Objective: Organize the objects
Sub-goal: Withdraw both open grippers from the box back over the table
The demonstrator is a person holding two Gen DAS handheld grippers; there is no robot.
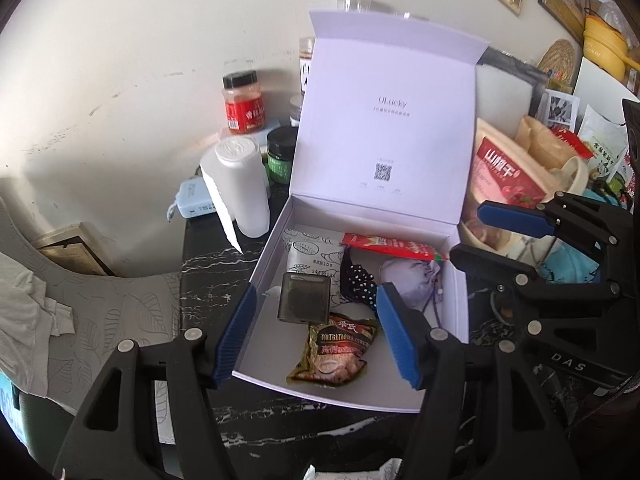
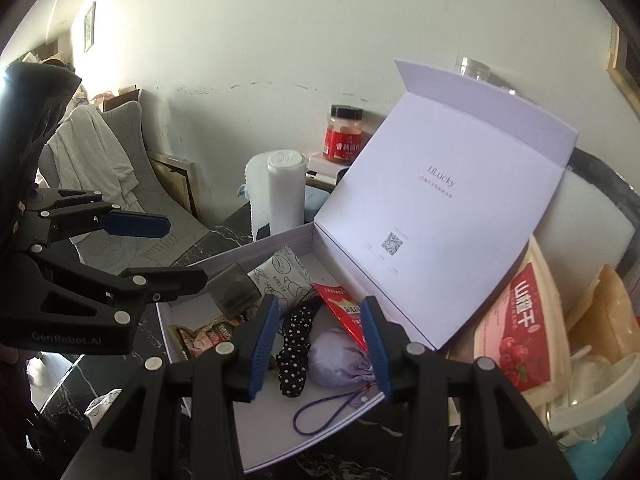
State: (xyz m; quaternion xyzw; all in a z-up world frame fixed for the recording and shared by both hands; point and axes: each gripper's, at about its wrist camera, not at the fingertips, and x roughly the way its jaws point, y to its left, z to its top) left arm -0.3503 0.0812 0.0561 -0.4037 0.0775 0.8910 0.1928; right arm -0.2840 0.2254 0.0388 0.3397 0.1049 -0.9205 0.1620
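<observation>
**Box mostly packed, both claws empty**

I see the white box (image 1: 456, 276) open on the dark marble table (image 1: 208, 264), lid (image 1: 384, 128) standing up at 12 o'clock. Inside it already:
- grey case (image 1: 305, 298)
- printed sachet (image 1: 310, 252)
- red packet (image 1: 394, 246)
- dotted scrunchie (image 1: 358, 280)
- lilac pouch (image 1: 410, 280), its cord trailing toward the front wall
- cereal packet (image 1: 336, 354)

My read: most of the loading looks done. Loose items remain outside the box: spice jar (image 1: 244, 102), green jar (image 1: 282, 154), white bottle (image 1: 244, 188) at 10–11 o'clock of it; red bag (image 1: 506, 176) and other pouches at 2 o'clock. I can't tell which of those belong in the box. Lid not yet shut.

Left claw (image 1: 316, 332): jaws wide, nothing between them. It hangs over the front of the box; the case and cereal packet sit in the gap's line of sight, case toward 12 o'clock, packet just below centre.

Right claw (image 2: 318, 346): jaws wide, empty. Scrunchie (image 2: 296, 348) and pouch (image 2: 340, 360) lie between the pads in its view, at 12 o'clock; whether it touches them, I can't tell.
</observation>
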